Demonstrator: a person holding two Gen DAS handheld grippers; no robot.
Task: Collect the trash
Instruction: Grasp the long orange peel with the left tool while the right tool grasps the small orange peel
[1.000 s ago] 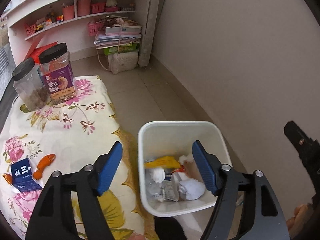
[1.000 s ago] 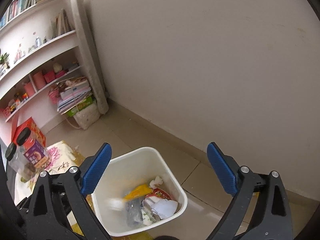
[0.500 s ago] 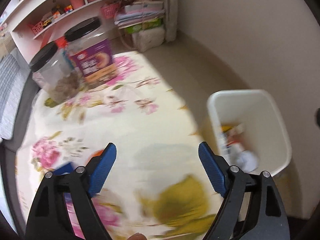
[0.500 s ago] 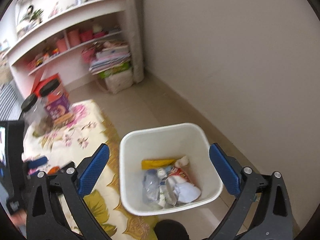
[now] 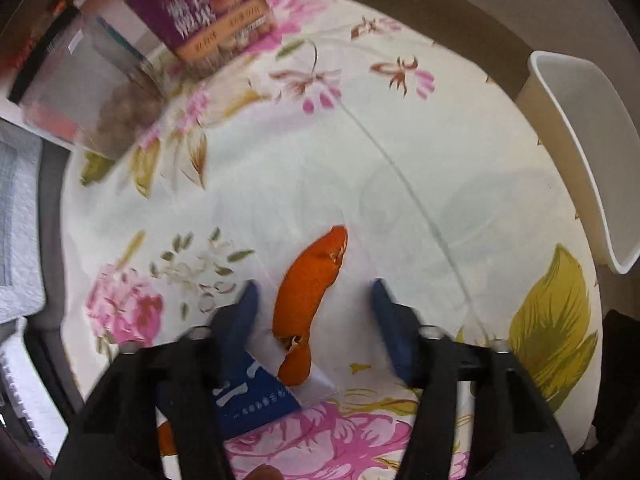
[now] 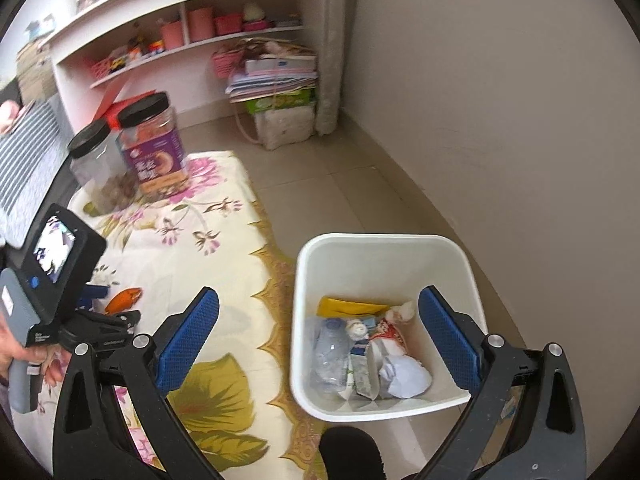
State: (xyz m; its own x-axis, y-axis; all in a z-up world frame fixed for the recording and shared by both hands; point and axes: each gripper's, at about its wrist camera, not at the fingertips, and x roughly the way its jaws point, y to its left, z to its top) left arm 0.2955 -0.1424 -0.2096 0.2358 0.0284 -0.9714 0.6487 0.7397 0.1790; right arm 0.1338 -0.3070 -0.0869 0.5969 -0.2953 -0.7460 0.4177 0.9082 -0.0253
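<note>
An orange peel [image 5: 311, 280] lies on the floral tablecloth [image 5: 360, 168], partly on a blue carton [image 5: 248, 396]. My left gripper [image 5: 316, 304] is open just above the cloth, its jaws on either side of the peel. The peel also shows in the right wrist view [image 6: 125, 298], beside my left gripper's body [image 6: 60, 280]. My right gripper [image 6: 320, 340] is open and empty above the white trash bin [image 6: 384, 242], which holds a plastic bottle [image 6: 330, 354], crumpled paper [image 6: 404, 372] and wrappers. The bin's rim [image 5: 576, 148] stands right of the table.
Two black-lidded jars, one purple-labelled [image 6: 154, 148] and one clear [image 6: 100, 168], stand at the table's far end. White shelves [image 6: 192, 40] and a stack of papers [image 6: 276, 76] are against the back wall. Tiled floor [image 6: 328, 184] lies between table and wall.
My left gripper swung from over the bin to the table and dropped low around the orange peel. My right gripper stayed open above the bin, its view tilted down toward it.
</note>
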